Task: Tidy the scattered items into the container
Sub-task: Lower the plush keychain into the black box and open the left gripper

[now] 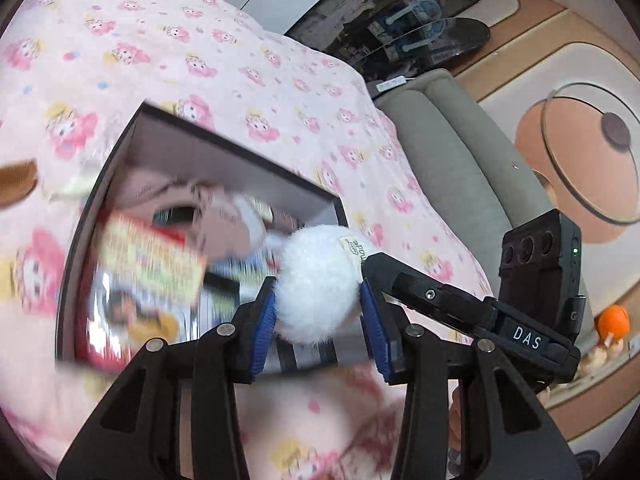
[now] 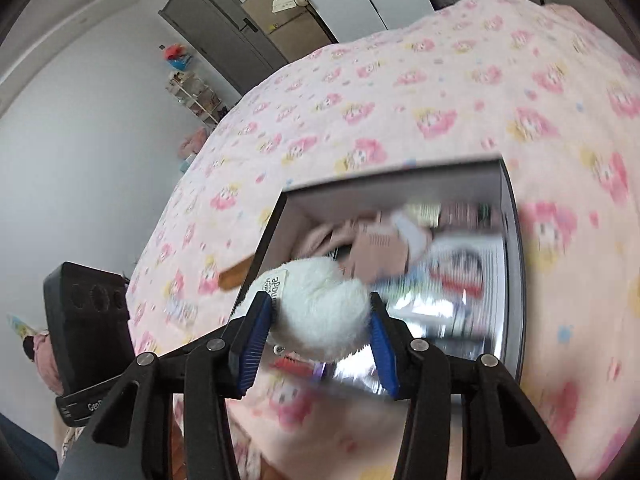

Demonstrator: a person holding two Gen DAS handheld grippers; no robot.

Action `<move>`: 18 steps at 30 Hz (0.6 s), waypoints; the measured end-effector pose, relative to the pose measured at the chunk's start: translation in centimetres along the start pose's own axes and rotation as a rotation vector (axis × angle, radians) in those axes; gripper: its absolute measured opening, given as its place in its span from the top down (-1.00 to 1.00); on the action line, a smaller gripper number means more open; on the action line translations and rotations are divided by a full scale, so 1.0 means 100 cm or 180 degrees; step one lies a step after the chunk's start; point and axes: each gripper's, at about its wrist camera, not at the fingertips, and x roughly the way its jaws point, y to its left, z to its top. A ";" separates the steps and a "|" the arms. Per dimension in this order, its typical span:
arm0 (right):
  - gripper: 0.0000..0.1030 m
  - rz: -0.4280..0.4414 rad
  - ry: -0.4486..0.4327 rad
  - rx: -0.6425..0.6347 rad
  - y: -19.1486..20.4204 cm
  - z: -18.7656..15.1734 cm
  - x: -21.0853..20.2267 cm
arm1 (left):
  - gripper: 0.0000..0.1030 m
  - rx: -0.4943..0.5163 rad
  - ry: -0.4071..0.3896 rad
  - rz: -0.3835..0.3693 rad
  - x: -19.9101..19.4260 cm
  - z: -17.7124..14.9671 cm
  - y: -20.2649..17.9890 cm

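Note:
A white fluffy plush (image 1: 318, 280) with a small label is held between the blue pads of my left gripper (image 1: 318, 312), just above the near rim of the dark box (image 1: 240, 152). My right gripper (image 2: 320, 328) is shut on the same white plush (image 2: 320, 312) from the other side. The box (image 2: 516, 248) sits on the pink bedspread and holds a pink garment (image 1: 224, 216), colourful packets (image 1: 148, 264) and other items. The right gripper's body (image 1: 460, 304) shows in the left wrist view, right beside the plush.
The pink cartoon-print bedspread (image 1: 200, 60) surrounds the box. A brown item (image 1: 18, 182) lies on the bed left of the box; it also shows in the right wrist view (image 2: 236, 274). A grey bed edge (image 1: 452, 148) and floor lie to the right.

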 end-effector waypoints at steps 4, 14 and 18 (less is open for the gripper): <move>0.17 -0.0115 0.0004 0.0094 -0.016 0.029 0.024 | 0.18 -0.0102 0.0170 0.0048 0.034 0.026 0.013; 0.18 -0.0643 0.0295 0.0212 -0.066 0.015 0.069 | 0.18 -0.0455 0.0720 0.0244 0.106 0.015 0.048; 0.19 -0.0669 0.0386 0.0266 -0.072 0.016 0.079 | 0.18 -0.0606 0.0743 0.0342 0.112 0.016 0.060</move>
